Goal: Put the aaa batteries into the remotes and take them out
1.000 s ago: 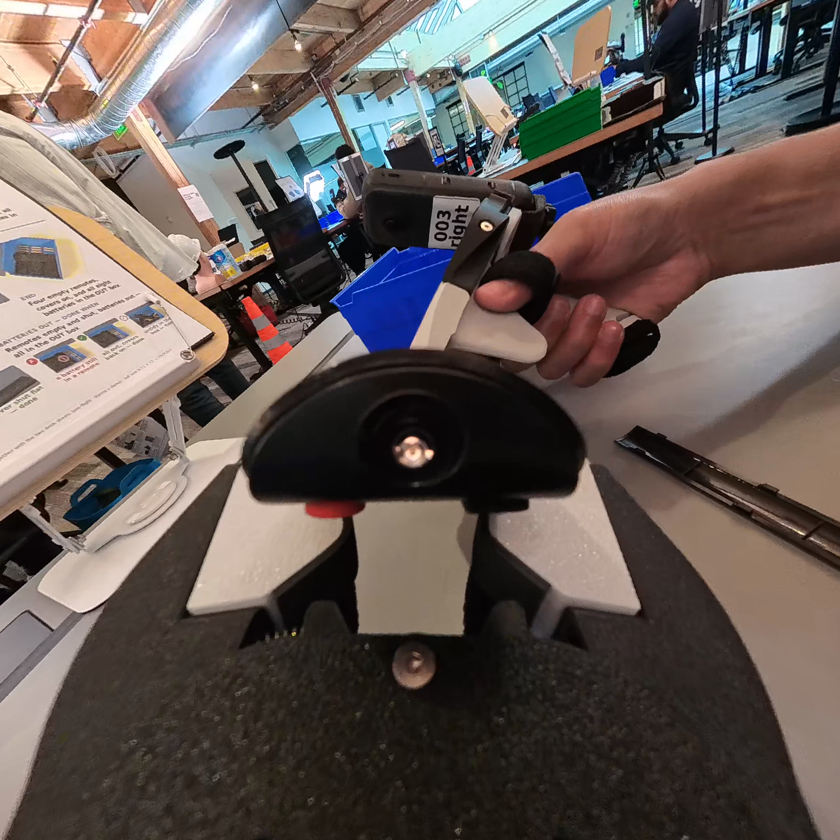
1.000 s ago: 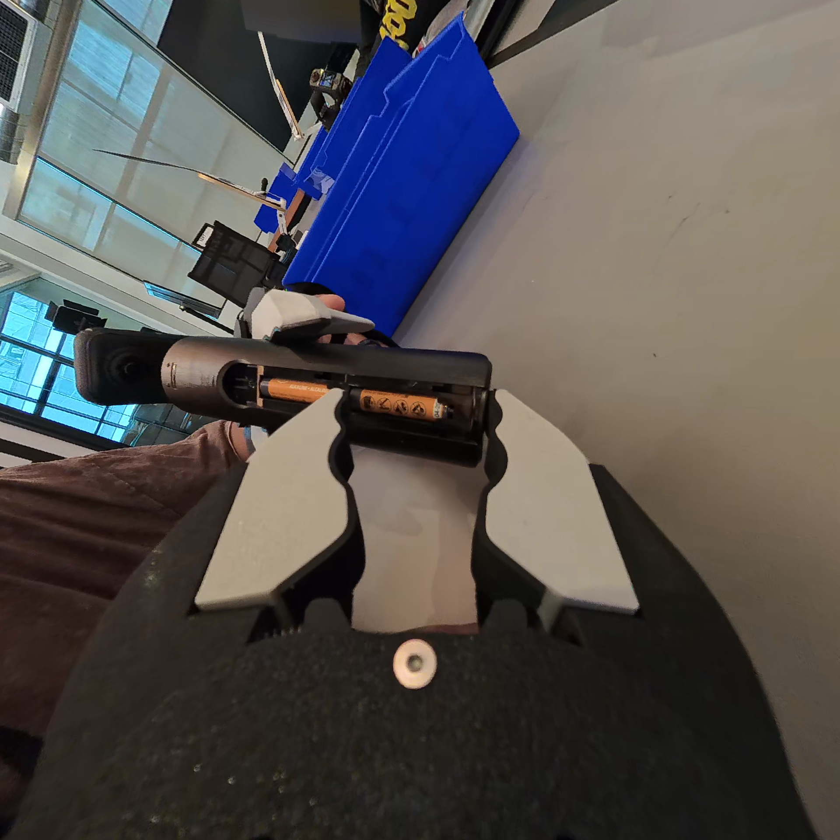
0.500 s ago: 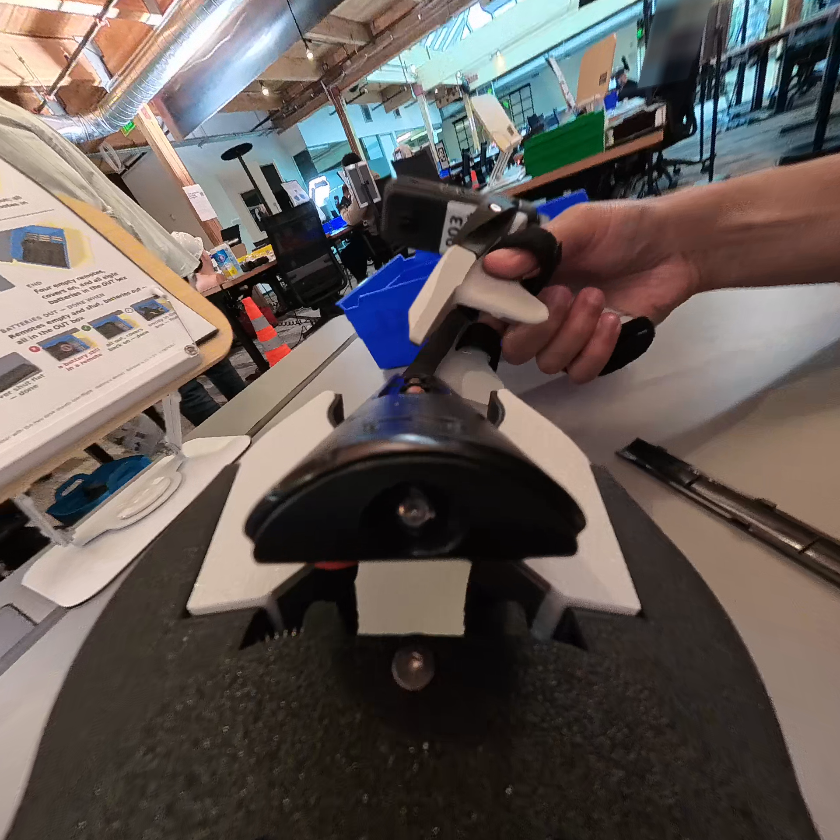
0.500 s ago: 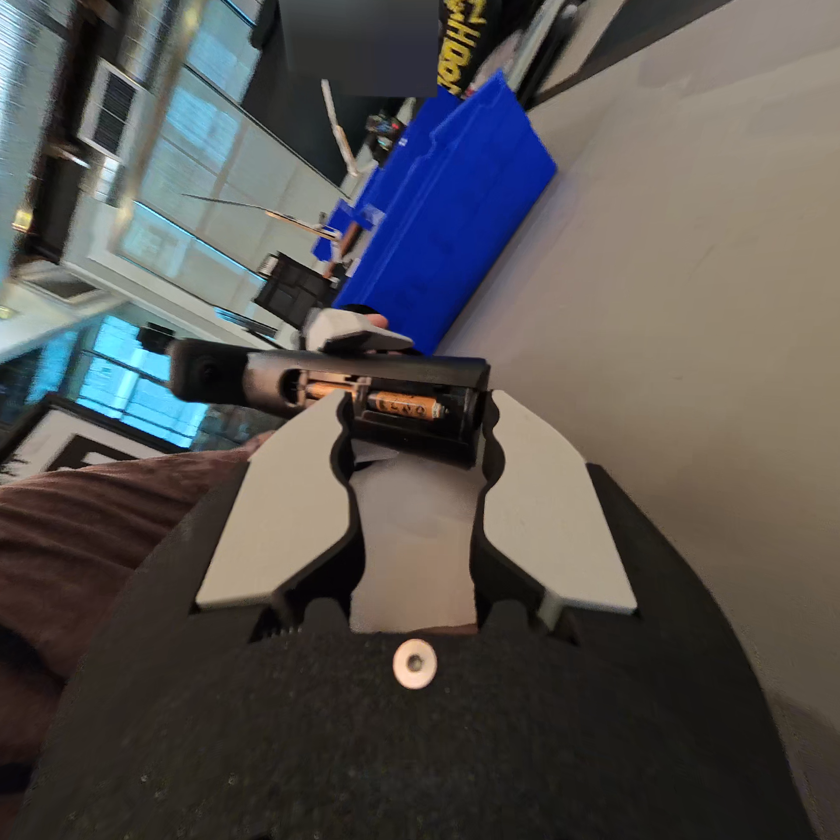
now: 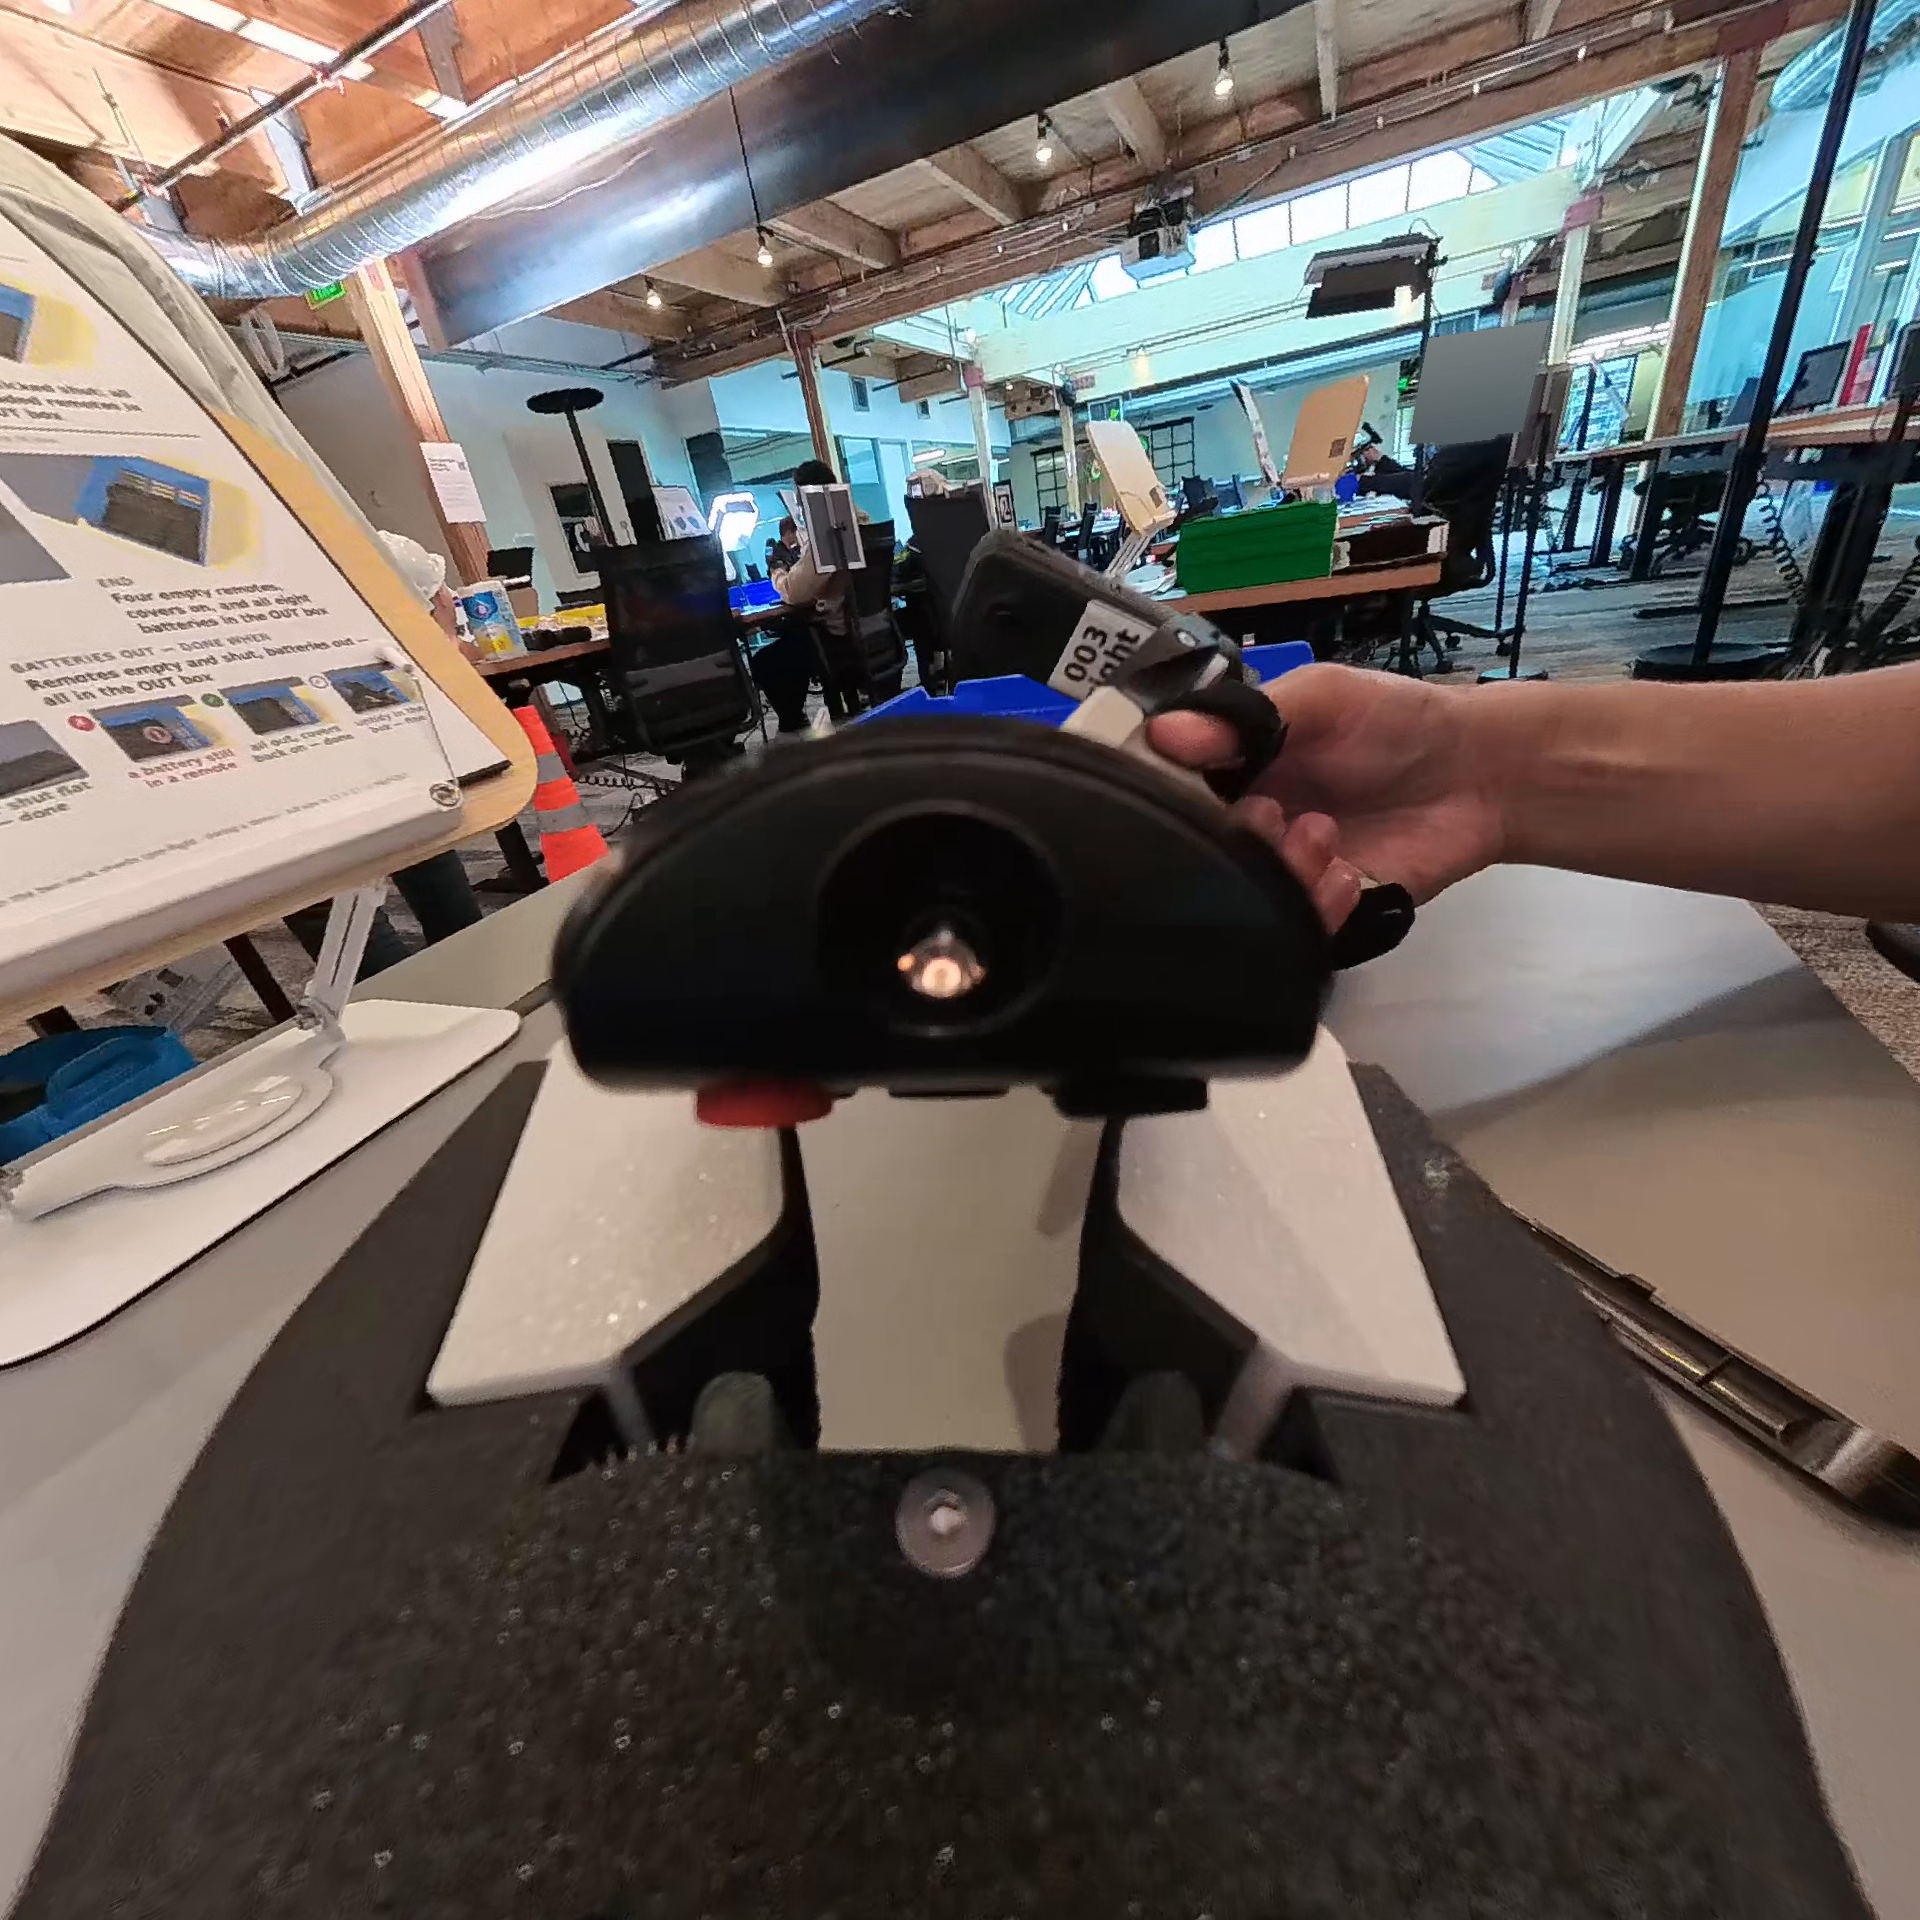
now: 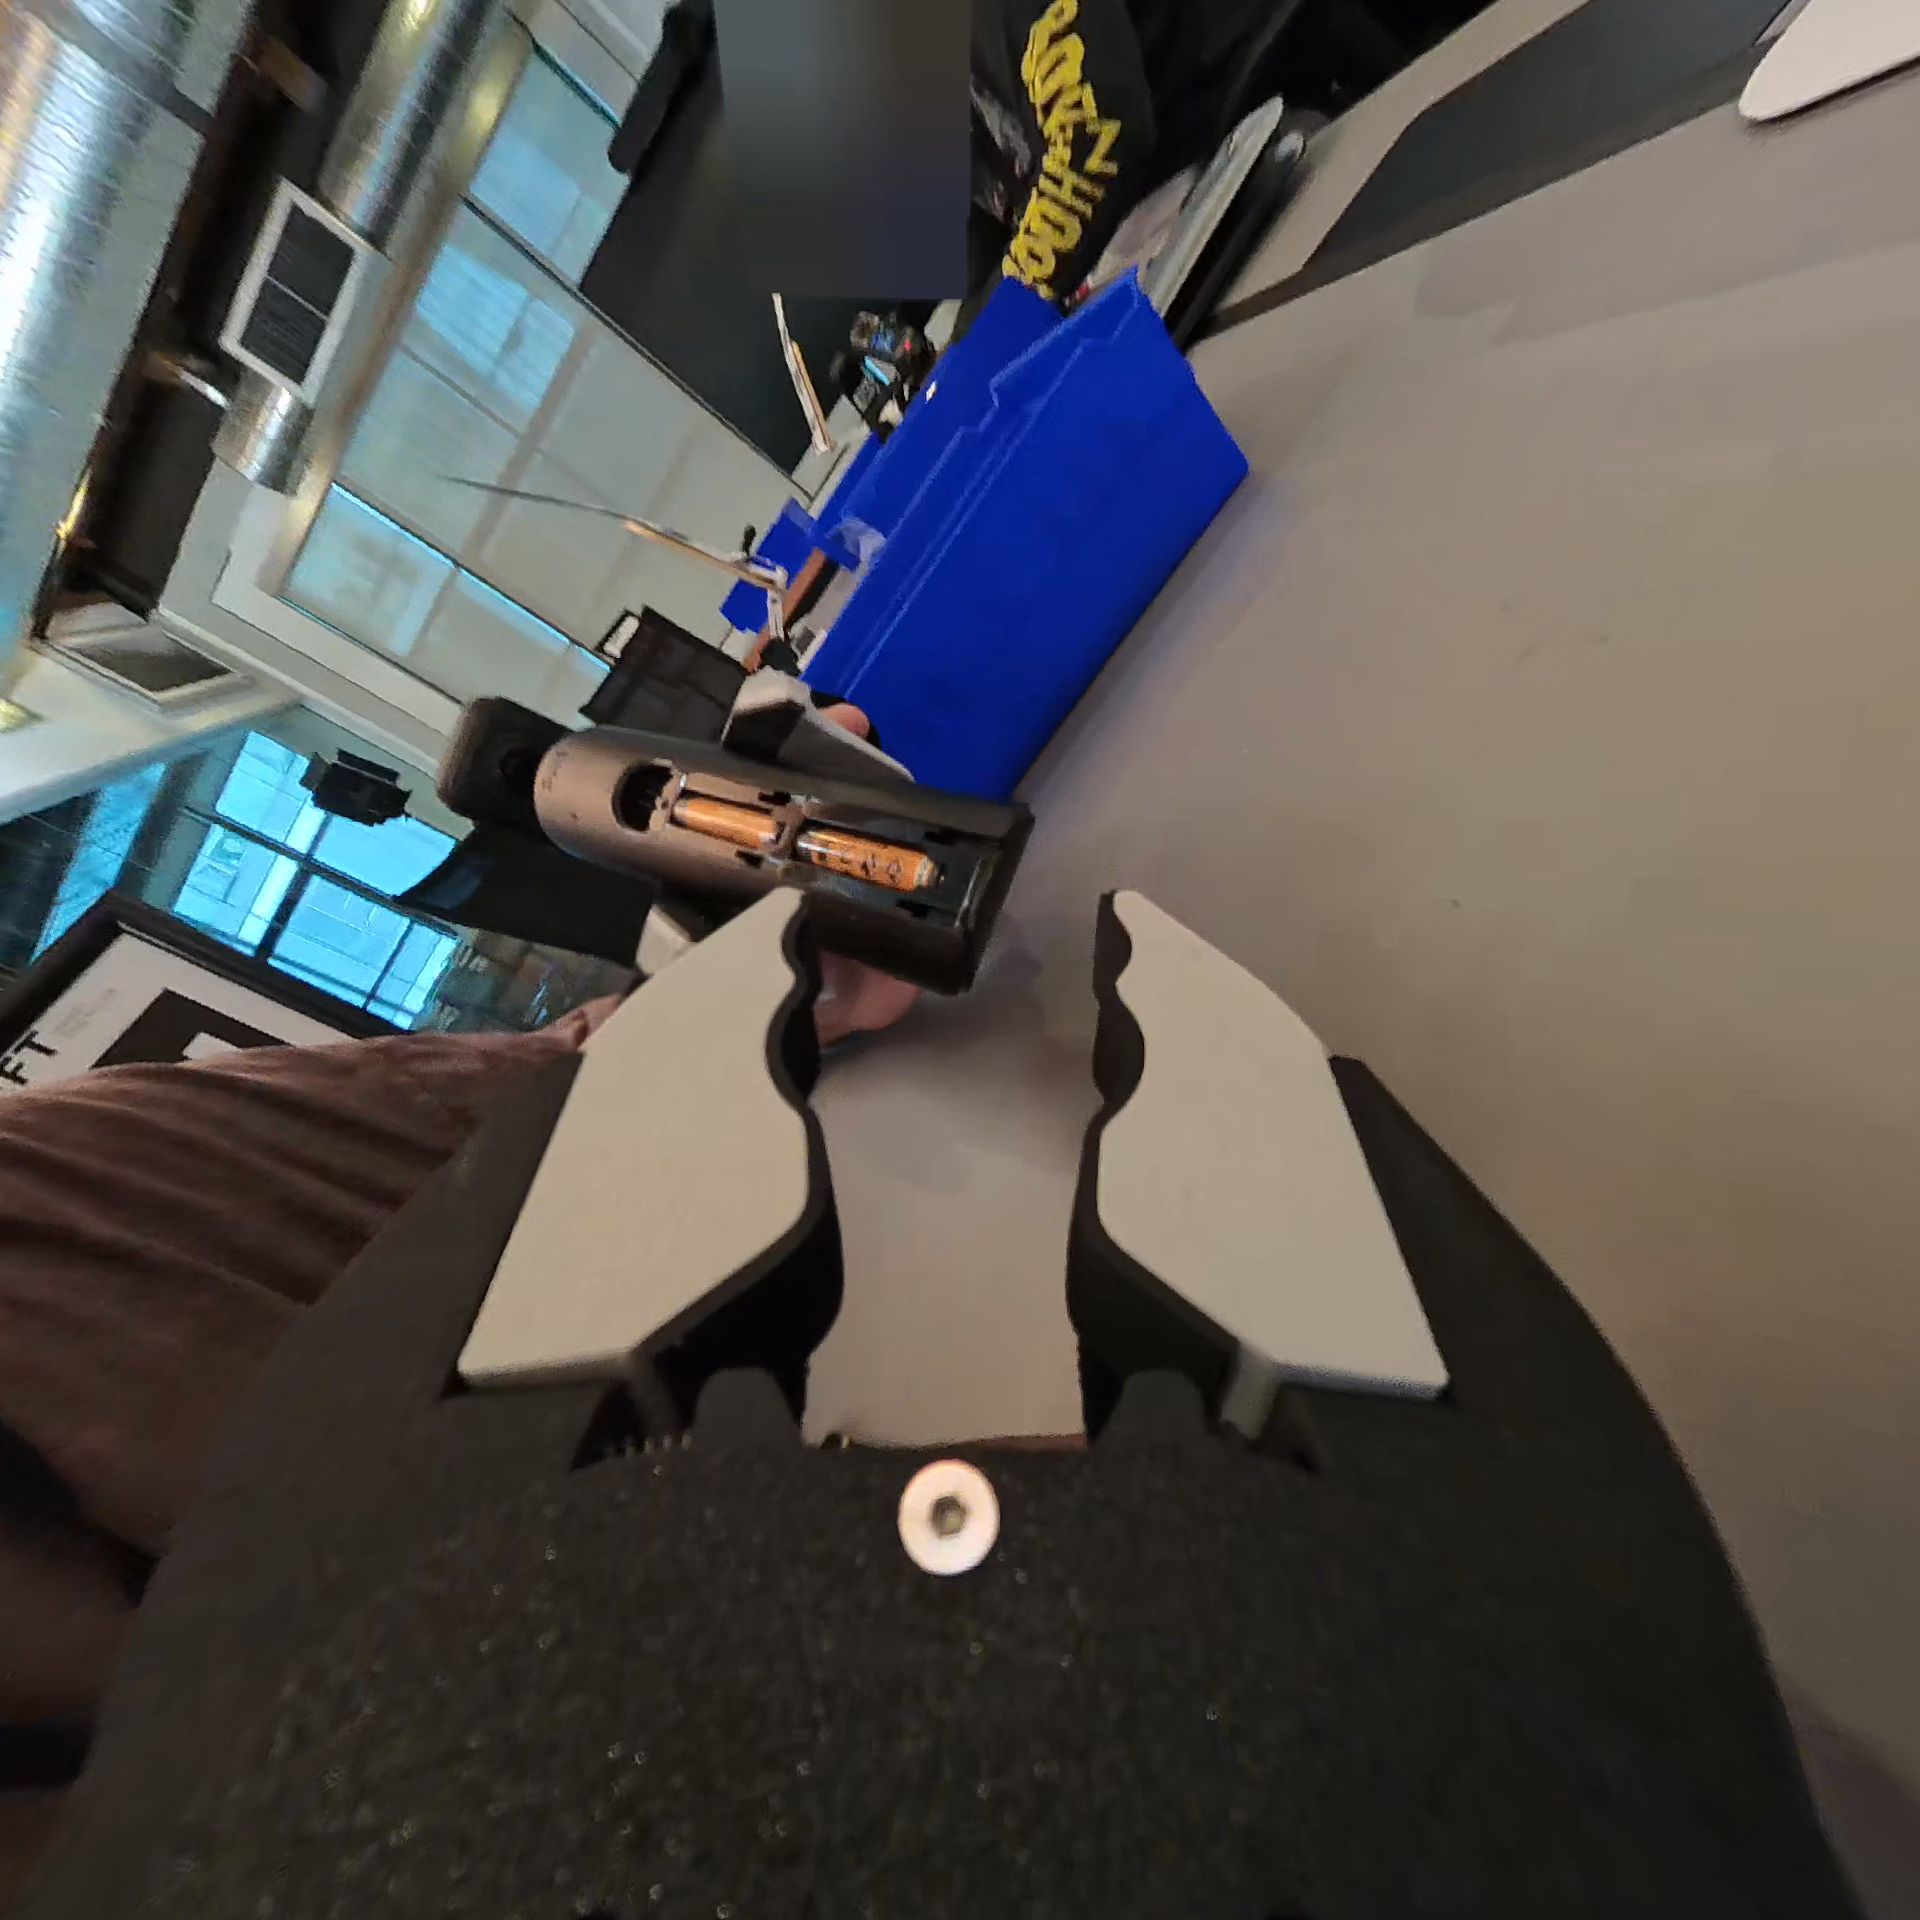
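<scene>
My left gripper (image 5: 945, 1081) is shut on a black remote (image 5: 935, 904), which I see end-on across its white fingers. In the right wrist view the remote (image 6: 914, 945) is held above the grey table (image 6: 1558, 831) with its battery bay open and two orange AAA batteries (image 6: 862, 857) inside. The left gripper's white finger (image 6: 779, 717) shows behind it. My right gripper (image 6: 951, 914) is open and empty, and the remote's near end sits just beyond its left fingertip. A hand holds the right gripper's body (image 5: 1112, 655) behind the remote.
Blue bins (image 6: 1039, 623) stand on the table beyond the remote, also showing in the left wrist view (image 5: 966, 696). An instruction board on a white stand (image 5: 208, 675) is at the left. A long black strip (image 5: 1714, 1392) lies on the table at the right. A brown sleeve (image 6: 208, 1195) is at the left. My right fingertips sit around 8 centimetres from my left ones.
The right gripper's fingers were around the remote's open end; now they are drawn back and the remote sits farther off, to the left. The left gripper tilted and came back level with the remote.
</scene>
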Tool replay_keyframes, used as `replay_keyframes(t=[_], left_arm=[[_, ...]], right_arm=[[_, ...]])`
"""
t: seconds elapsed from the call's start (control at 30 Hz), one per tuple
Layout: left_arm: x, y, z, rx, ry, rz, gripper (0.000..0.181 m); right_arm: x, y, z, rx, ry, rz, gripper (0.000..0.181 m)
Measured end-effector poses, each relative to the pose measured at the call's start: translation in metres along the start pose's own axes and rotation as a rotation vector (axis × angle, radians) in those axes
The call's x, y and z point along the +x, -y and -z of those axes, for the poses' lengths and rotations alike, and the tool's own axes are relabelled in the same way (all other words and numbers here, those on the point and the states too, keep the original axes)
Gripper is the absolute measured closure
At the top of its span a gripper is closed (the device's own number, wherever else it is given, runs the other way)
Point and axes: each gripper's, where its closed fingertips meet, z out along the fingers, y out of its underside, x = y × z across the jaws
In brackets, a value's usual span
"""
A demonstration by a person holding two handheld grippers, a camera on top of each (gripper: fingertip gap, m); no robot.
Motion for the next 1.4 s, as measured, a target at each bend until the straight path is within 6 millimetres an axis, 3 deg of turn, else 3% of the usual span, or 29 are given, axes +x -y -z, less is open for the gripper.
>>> replay_keyframes(t=[0.17,0.37,0.57,0.83,1.27,1.4], left_arm=[[0.002,0.001,-0.001,0.003,-0.005,-0.007,0.122],[0.006,0.003,-0.001,0.016,-0.018,-0.01,0.12],[0.014,0.001,-0.003,0.007,-0.04,-0.035,0.12],[0.017,-0.002,-0.004,-0.006,-0.055,-0.059,0.121],[0.014,-0.02,-0.008,-0.063,-0.045,-0.059,0.119],[0.014,-0.017,-0.008,-0.054,-0.05,-0.034,0.119]], right_arm=[[-0.008,-0.016,-0.008,-0.075,0.107,-0.097,0.131],[-0.004,-0.02,-0.014,-0.057,0.142,-0.168,0.133],[-0.007,-0.015,-0.014,0.009,0.26,-0.305,0.153],[-0.007,-0.017,-0.011,-0.006,0.266,-0.29,0.164],[-0.001,-0.009,-0.004,0.015,0.156,-0.188,0.166],[-0.002,-0.009,-0.004,0.013,0.151,-0.178,0.166]])
